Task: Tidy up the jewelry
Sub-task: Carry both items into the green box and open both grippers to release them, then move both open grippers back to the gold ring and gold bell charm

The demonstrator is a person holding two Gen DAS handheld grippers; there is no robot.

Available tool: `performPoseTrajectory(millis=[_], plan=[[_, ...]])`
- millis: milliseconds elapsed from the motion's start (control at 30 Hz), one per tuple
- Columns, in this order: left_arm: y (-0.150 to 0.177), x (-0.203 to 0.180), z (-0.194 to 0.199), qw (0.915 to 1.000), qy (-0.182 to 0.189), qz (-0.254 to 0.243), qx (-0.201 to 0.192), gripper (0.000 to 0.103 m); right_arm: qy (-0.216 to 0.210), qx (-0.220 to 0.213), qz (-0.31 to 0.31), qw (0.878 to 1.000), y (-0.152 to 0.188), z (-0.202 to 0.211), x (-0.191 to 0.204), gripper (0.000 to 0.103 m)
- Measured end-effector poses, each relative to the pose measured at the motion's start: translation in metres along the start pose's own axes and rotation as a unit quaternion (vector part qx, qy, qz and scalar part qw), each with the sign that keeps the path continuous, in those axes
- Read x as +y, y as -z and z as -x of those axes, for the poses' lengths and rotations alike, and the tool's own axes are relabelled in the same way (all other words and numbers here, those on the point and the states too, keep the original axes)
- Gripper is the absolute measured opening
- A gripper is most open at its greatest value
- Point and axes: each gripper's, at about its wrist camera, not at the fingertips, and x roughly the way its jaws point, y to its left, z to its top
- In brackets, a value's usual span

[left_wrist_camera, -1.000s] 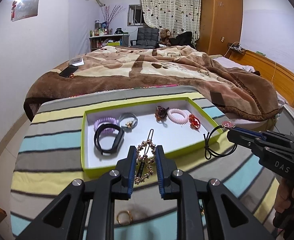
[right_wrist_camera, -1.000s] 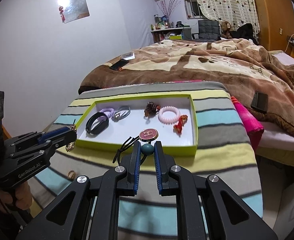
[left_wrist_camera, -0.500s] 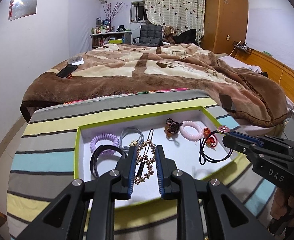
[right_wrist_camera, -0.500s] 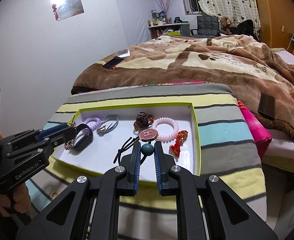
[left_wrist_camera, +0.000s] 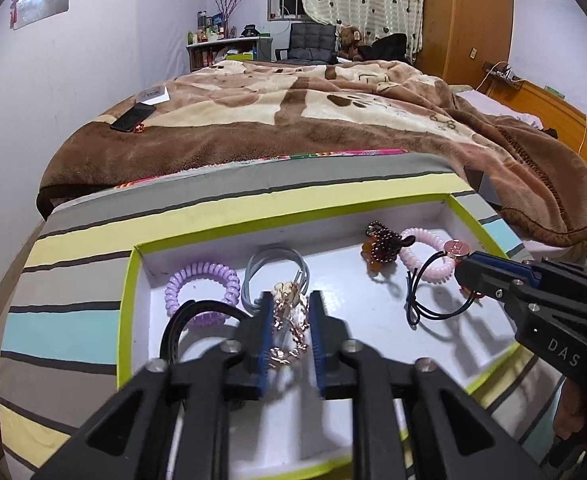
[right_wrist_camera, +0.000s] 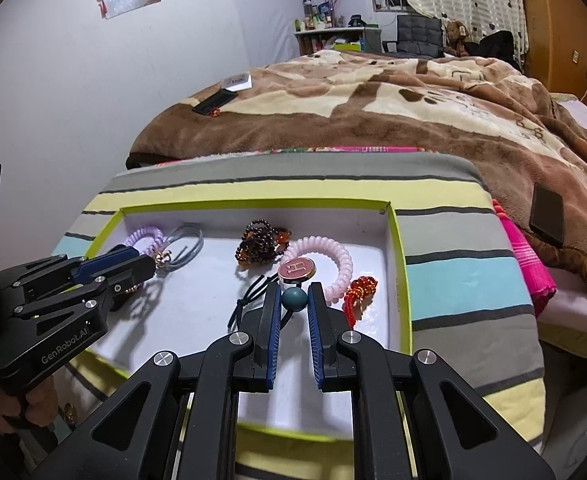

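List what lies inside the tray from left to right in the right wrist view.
Purple spiral hair tie → grey hair ties → dark beaded bracelet → pink spiral hair tie → red beaded piece, near the right wall of the tray.

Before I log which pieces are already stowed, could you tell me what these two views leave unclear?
- Black band: left wrist view, lower part hidden behind the left tool.
- Gold hair clip: blurred, shape unclear.
- Tray: near rim hidden by the right tool in the right wrist view.
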Motion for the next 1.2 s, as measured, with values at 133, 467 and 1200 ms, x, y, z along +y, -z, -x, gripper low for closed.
performPoseTrajectory(millis=[133,467,1200], plan=[[0.0,0.0,-0.006,1.0,0.0,0.0,0.006,0.012,0.004,0.007,-0.001,1.0,-0.001,-0.008,-0.001,0.014],[0.002,0.001,-0.012,0.9999,0.005,0.004,0.012,0.012,0.003,0.019,0.002,1.0,-0.001,-0.016,0.0,0.016],[0.029,0.006,0.071,0.998,0.019,0.027,-0.054,0.022,-0.002,-0.052,0.025,0.998,0.032,0.071,0.025,0.033]])
